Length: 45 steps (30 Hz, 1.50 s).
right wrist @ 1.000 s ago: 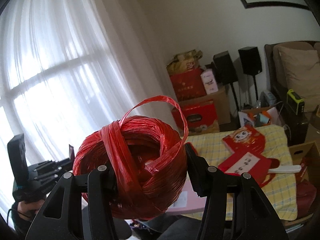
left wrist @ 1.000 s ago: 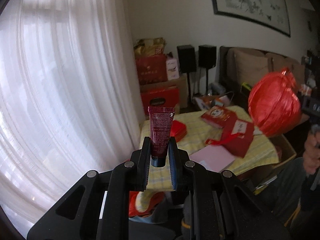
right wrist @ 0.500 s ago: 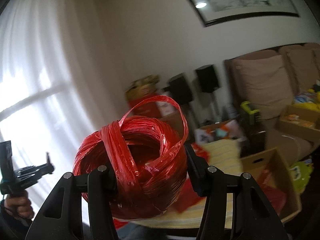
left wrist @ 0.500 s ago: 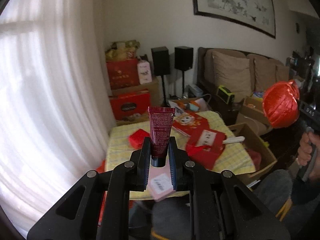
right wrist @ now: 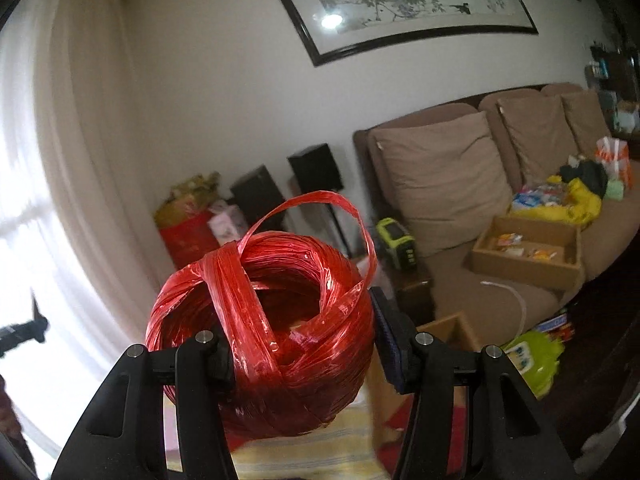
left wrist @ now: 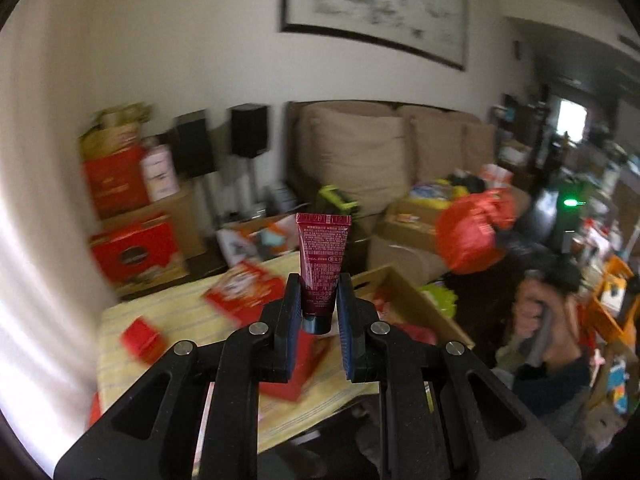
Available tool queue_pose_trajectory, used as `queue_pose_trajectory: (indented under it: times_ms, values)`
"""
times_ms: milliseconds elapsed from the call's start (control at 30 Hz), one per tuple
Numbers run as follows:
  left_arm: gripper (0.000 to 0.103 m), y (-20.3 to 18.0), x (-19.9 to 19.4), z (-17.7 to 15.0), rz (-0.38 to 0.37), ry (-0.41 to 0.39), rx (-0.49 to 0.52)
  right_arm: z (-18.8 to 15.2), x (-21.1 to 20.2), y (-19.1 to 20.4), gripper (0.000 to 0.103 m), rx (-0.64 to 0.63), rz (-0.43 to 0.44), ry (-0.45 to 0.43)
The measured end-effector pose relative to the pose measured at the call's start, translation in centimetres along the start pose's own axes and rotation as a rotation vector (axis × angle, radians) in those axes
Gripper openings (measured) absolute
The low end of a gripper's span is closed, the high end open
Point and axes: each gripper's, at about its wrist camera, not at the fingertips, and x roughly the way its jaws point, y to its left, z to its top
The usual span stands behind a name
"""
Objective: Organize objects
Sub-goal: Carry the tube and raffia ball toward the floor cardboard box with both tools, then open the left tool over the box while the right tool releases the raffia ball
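Observation:
A dark red cosmetic tube [left wrist: 323, 256] stands upright, cap down, pinched between the fingers of my left gripper [left wrist: 319, 304], which is shut on it. In the right wrist view a big ball of red plastic twine [right wrist: 264, 336], with a loose loop on top, fills the space between the fingers of my right gripper [right wrist: 300, 344], which is shut on it. The left wrist view also catches that red ball [left wrist: 468, 236], blurred, at the right above a person's hand [left wrist: 536, 312]. Both grippers are up in the air above the table.
Below lies a table with a yellow checked cloth [left wrist: 192, 320] carrying red packets and a small red box [left wrist: 140, 336]. An open cardboard box [left wrist: 400, 292] stands by its right edge. Behind are a brown sofa [right wrist: 440, 184] bearing a carton [right wrist: 528, 252], speakers and stacked red boxes [left wrist: 116, 184].
Both views have swung right, from the white curtain toward the sofa side of the room. The tube and the twine ball stay held as before.

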Motion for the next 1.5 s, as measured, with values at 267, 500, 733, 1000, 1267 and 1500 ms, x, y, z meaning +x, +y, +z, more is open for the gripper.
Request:
queue_pose_trajectory:
  times_ms: [267,500,733,1000,1267,1500]
  values:
    - [0.016,-6.0,9.4,-1.2,-0.144,0.096,0.062,-4.4,6.4,-7.4,0.054,0.084,-0.093,0.111]
    - [0.016,-7.7,20.0,-4.0,-0.240,0.180,0.041,-8.9,12.2,-13.5,0.054,0.167,-0.164,0.241]
    - [0.016,-10.8,33.4,-5.4,-0.265,0.247,-0.058,-12.9,19.7,-20.0,0.054,0.288,-0.221,0.378]
    - [0.016,-11.5,44.7,-10.3,-0.157,0.398,-0.210,-13.8,21.2,-26.2,0.055,0.478,-0.288,0.415]
    - [0.017,-12.3,45.8,-10.7,-0.111,0.420,-0.173,-12.7,22.9,-25.1,0.060,0.475,-0.245,0.443]
    - [0.059,-9.3,45.6,-10.8,-0.261,0.552,-0.322,-13.1,25.4,-24.3,0.081,0.470,-0.288,0.537]
